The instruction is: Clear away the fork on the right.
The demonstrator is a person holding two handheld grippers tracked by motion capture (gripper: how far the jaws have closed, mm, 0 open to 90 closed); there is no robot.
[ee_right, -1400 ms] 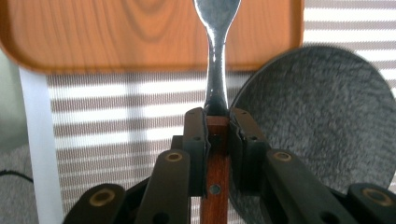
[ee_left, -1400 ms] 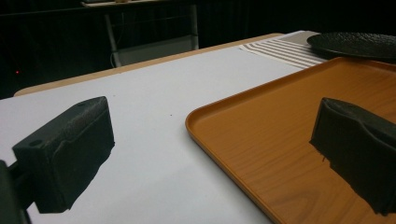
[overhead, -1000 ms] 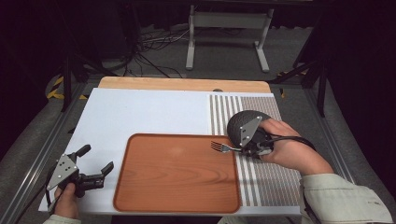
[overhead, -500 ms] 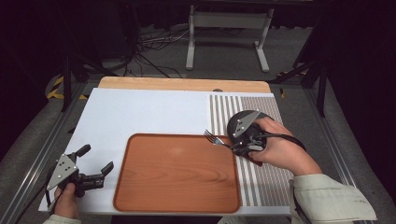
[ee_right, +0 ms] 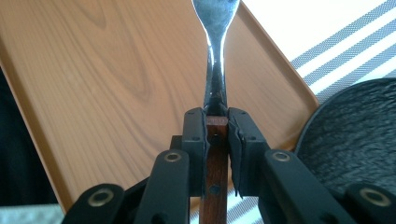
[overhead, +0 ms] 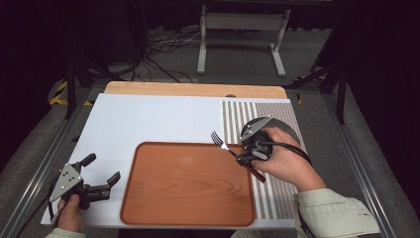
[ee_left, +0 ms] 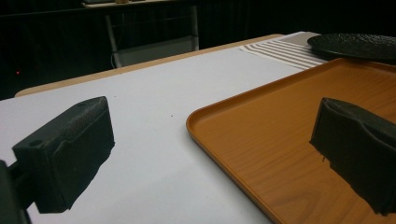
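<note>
A fork (overhead: pixel 221 143) with a metal head and a dark wooden handle is held above the right edge of the orange-brown wooden tray (overhead: pixel 188 198). My right gripper (overhead: pixel 249 154) is shut on the handle, and the tines point left and away. In the right gripper view the jaws clamp the handle just below the fork's metal neck (ee_right: pixel 215 70), with the tray (ee_right: pixel 116 70) beneath. My left gripper (overhead: pixel 102 168) rests near the table's front left corner, left of the tray, open and holding nothing. Its wide-apart jaws frame the tray's corner (ee_left: pixel 243 140).
A black round plate (overhead: pixel 283 128) lies on the striped placemat (overhead: pixel 277 198) right of the tray, partly hidden by the right hand. The white tabletop (overhead: pixel 158 119) stretches behind the tray. The plate (ee_left: pixel 355 44) also appears beyond the tray in the left gripper view.
The right gripper has carried the fork a little left and farther away, from the plate's side to over the tray's right edge. The left gripper has stayed put.
</note>
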